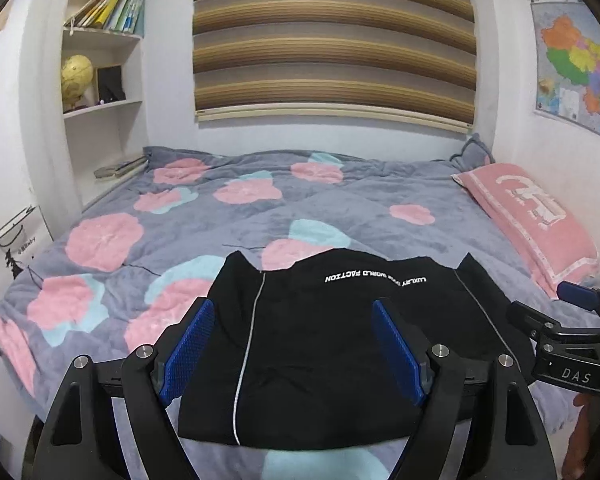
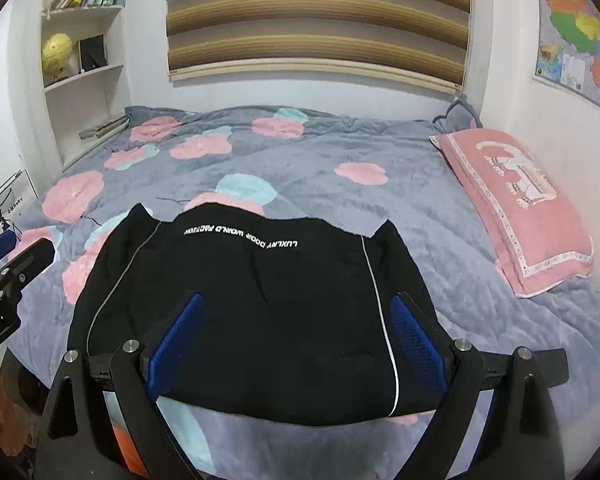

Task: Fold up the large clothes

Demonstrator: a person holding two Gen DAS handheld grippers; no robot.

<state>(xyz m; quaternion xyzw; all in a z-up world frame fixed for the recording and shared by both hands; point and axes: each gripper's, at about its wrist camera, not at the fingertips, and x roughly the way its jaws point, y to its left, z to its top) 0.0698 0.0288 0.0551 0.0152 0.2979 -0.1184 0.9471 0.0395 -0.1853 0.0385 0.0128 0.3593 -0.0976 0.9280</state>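
Black garment (image 1: pixel 320 344), folded to a squat rectangle with white lettering and thin pale piping, flat on the bed (image 1: pixel 228 216) at its near edge, toward 6 o'clock of the grey flowered quilt; nothing lying on top of it.

Left tool (image 1: pixel 290 344) above the garment's left half, blue pads spread wide, nothing between them, clear of the cloth; right tool (image 2: pixel 296 344) above the right half, likewise spread wide and pinching nothing; in the left view the right tool at 3 o'clock, in the right view the left tool at 9 o'clock, each just beside the garment's outer edge.

Pink pillow (image 2: pixel 516 208) at 2 o'clock of the garment, along the right wall, well apart from it; small grey cushion (image 2: pixel 458 114) behind the pillow in the far corner.

White shelves (image 1: pixel 100 80) at 10 o'clock, with leaning books (image 1: pixel 108 8), a yellow globe (image 1: pixel 76 76) and a dark frame; flat books on the ledge by the bed's far left corner.

Striped blind (image 1: pixel 332 40) at 12 o'clock; coloured map (image 1: pixel 576 68) on the right wall; line drawing on the left wall.
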